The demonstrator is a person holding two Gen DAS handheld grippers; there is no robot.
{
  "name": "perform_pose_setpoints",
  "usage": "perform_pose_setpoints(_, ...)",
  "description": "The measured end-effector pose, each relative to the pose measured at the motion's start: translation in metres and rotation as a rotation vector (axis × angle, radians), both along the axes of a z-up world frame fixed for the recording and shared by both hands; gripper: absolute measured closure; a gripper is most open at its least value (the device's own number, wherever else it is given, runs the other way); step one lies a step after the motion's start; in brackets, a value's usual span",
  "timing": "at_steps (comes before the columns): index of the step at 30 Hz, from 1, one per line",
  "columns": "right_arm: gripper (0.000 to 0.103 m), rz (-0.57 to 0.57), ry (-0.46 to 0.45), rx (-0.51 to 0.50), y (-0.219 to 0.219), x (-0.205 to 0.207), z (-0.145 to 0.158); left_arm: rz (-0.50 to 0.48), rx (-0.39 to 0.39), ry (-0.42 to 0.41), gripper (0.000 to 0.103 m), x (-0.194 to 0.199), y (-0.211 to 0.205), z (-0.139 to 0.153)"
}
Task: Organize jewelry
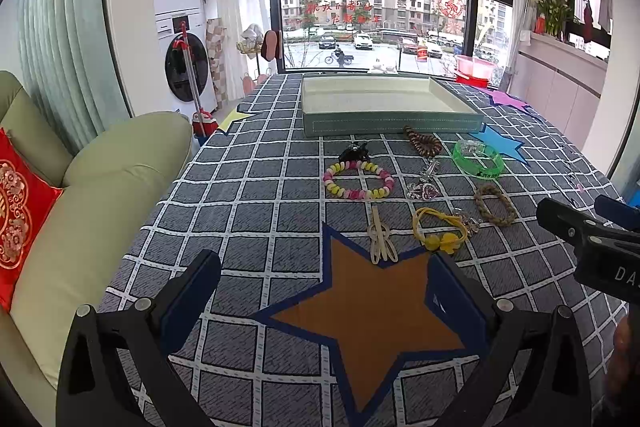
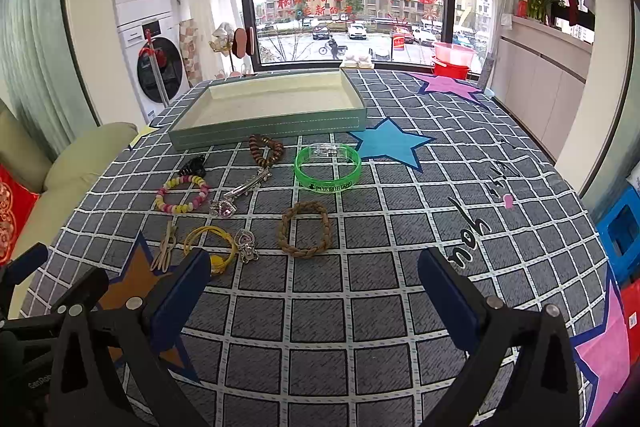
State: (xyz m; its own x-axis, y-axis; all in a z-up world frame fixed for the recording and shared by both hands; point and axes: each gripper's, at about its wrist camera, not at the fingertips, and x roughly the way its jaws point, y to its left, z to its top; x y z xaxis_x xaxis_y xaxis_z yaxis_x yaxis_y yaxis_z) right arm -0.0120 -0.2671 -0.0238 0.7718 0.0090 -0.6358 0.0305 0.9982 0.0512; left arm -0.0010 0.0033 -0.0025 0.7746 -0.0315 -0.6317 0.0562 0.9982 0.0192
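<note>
Both tools hover low over the checked tabletop (image 2: 360,307), nothing picked up yet. Left hand-held gripper (image 1: 320,291) has its fingers spread wide, holding nothing, above the orange star print. Right hand-held gripper (image 2: 316,291) is likewise spread and holding nothing, aimed toward the braided brown band (image 2: 306,233).

Jewelry lies loose between the grippers and the tray (image 2: 272,131), which sits at the far side w/ nothing in it. Closest picks: braided band for the right, yellow hair tie (image 1: 438,231) or beige clip (image 1: 380,237) for the left.

My call for doing it well: take one piece at a time, nearest first. Come down w/ one finger inside the band's loop and one outside, pinch the cord, lift clear, carry over the tray's near wall.

Watch-outs: yellow tie lies right by a small silver charm (image 2: 247,247), possibly touching, hard to tell. Silver hair clip (image 2: 246,187), heart pendant (image 2: 222,207), pink-yellow bead bracelet (image 2: 182,195), green wristband (image 2: 328,167), brown bead string (image 2: 266,147) & black claw clip (image 2: 194,165) crowd the path to the tray, so carry high.
</note>
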Motion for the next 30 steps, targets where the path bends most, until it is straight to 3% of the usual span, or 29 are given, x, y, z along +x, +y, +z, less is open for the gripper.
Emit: perform_pose_setpoints(30, 0.0, 0.005, 0.007, 0.01, 0.0002, -0.0001, -0.0037, 0.001, -0.004, 0.007, 0.0, 0.0004, -0.0002, -0.0011)
